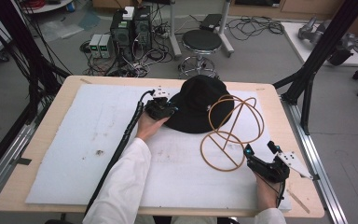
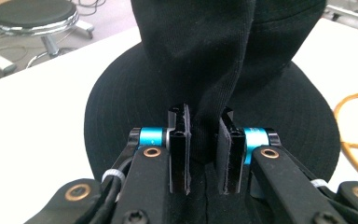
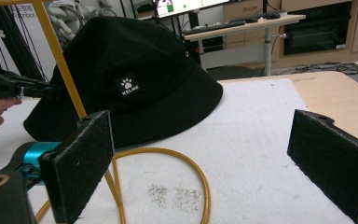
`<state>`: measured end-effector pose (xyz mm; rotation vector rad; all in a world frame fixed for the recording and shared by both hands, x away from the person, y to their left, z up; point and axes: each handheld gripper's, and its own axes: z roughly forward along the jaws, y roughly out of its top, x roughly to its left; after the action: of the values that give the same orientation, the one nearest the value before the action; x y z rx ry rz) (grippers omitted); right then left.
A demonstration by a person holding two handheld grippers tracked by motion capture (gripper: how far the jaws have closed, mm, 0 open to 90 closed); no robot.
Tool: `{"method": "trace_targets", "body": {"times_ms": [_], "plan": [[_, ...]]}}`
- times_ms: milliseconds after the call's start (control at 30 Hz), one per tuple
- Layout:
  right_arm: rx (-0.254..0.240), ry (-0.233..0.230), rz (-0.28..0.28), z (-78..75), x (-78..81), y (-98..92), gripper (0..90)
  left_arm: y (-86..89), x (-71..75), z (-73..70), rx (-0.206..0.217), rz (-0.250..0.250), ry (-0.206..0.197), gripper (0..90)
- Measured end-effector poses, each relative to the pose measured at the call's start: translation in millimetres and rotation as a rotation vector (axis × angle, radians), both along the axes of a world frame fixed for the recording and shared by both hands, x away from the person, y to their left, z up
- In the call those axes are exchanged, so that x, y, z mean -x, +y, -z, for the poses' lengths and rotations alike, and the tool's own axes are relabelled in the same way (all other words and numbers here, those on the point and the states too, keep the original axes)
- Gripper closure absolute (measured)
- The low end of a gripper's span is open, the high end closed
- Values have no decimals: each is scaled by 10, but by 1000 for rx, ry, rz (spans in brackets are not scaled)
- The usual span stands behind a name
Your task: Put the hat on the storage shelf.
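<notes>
Pinching the black bucket hat [image 1: 196,105] in the high view, the left gripper [image 1: 164,108] is at its brim, beside the wire hat stand [image 1: 228,135]. Left gripper view: fingers [image 2: 179,149] clamped on a fold of crown fabric. Right gripper view: fingers [image 3: 81,163] wide apart, stand base between them, nothing gripped. Grasp looks done; hat not yet on stand.

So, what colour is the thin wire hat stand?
Yellow-orange wire hat stand; the high view shows it best.

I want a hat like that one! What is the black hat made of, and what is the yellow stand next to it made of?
The black hat looks like soft, matte woven cloth, probably cotton: a fold bunches between the left gripper fingers. The yellow stand looks like thin bent metal rod with a smooth yellow coating, though that is a guess from its stiff hoops.
</notes>
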<state>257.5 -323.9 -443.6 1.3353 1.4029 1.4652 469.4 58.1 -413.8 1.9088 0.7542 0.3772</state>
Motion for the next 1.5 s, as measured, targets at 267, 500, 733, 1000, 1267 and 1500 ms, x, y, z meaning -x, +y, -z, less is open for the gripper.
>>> {"method": "trace_targets", "body": {"times_ms": [267, 500, 733, 1000, 1267, 1500], "plan": [[-2, -1, 1, 1, 3, -10, 63, 60, 57, -115, 73, -6, -32, 783], [-7, -1, 0, 0, 4, -10, 63, 105, 97, -253, 176, -17, -76, 785], [-8, 2, 2, 0, 5, -11, 63, 142, 156, -375, 226, -30, -127, 786], [-9, 1, -2, 1, 6, -15, 63, 194, 251, -554, 302, -33, -203, 790], [-13, -1, -4, 3, 1, -17, 63, 277, 360, -745, 383, -26, -271, 791], [-10, -1, -3, 3, 2, -18, 63, 388, 473, -931, 460, -67, -356, 791]]}}
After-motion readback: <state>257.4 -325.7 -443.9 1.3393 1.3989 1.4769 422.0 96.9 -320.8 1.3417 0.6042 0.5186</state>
